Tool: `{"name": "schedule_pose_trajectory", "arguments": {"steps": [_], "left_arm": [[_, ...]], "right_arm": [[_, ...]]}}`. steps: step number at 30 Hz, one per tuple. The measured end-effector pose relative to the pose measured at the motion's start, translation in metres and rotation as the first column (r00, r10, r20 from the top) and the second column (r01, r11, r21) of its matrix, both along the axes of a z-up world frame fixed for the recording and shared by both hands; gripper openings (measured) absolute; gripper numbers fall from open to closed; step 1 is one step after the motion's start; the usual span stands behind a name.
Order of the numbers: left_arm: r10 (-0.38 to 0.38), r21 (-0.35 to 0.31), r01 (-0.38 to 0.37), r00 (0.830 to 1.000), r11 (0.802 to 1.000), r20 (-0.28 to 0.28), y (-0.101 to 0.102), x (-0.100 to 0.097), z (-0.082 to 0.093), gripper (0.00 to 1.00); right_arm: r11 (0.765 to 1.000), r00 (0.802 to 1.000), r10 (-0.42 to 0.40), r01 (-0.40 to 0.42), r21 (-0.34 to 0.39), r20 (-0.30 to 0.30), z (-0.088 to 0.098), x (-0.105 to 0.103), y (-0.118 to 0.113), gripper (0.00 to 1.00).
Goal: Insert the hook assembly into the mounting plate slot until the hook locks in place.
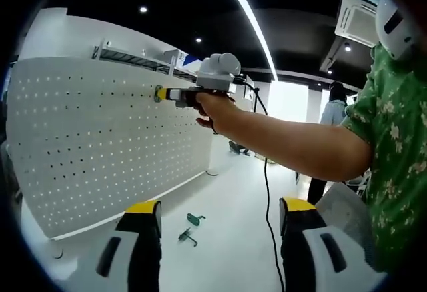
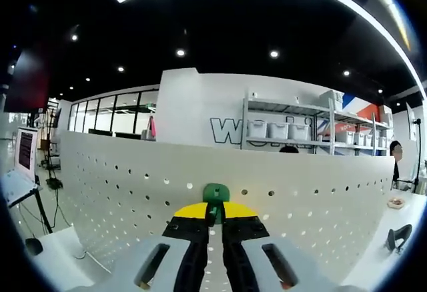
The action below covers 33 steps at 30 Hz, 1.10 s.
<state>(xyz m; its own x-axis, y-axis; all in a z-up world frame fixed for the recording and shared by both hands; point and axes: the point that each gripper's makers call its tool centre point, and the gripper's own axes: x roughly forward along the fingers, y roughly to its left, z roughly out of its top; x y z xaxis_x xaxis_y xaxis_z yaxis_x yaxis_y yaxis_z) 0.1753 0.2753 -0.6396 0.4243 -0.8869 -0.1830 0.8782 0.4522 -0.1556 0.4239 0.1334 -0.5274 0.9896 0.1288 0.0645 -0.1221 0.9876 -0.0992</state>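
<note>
Right gripper [image 2: 214, 213] jaws clamped on green hook [image 2: 215, 194], hook pressed against white pegboard [image 2: 120, 192] face. Left gripper [image 1: 217, 222] jaws wide apart, holding nothing. Two spare hooks [image 1: 191, 228] on table [image 1: 227, 252] below pegboard.

A large open workshop or lab: black ceiling with spotlights [image 2: 180, 53], storage shelves with white bins [image 2: 278, 130], white pegboard [image 2: 133, 192].
</note>
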Motion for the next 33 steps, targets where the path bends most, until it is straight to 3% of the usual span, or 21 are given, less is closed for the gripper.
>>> {"name": "schedule_pose_trajectory", "arguments": {"steps": [12, 22, 26, 33], "left_arm": [[-0.002, 0.004, 0.002, 1.000, 1.000, 0.001, -0.0004, -0.0007, -0.0004, 0.73], [-0.002, 0.003, 0.002, 1.000, 1.000, 0.001, 0.0002, -0.0005, -0.0008, 0.73], [-0.004, 0.003, 0.004, 1.000, 1.000, 0.001, -0.0001, -0.0009, -0.0011, 0.73], [-0.011, 0.000, 0.011, 1.000, 1.000, 0.007, -0.0029, -0.0012, 0.0006, 0.73]], "right_arm": [[1.000, 1.000, -0.003, 0.003, -0.003, 0.007, 0.0000, -0.0042, -0.0003, 0.02], [0.999, 0.998, 0.000, -0.003, -0.054, -0.067, -0.0013, -0.0013, 0.0007, 0.01], [0.988, 0.995, -0.004, -0.011, -0.152, -0.100, -0.0032, -0.0008, 0.0004, 0.01], [0.987, 0.997, -0.001, -0.012, -0.162, -0.081, -0.0049, -0.0036, 0.0028, 0.03]]}}
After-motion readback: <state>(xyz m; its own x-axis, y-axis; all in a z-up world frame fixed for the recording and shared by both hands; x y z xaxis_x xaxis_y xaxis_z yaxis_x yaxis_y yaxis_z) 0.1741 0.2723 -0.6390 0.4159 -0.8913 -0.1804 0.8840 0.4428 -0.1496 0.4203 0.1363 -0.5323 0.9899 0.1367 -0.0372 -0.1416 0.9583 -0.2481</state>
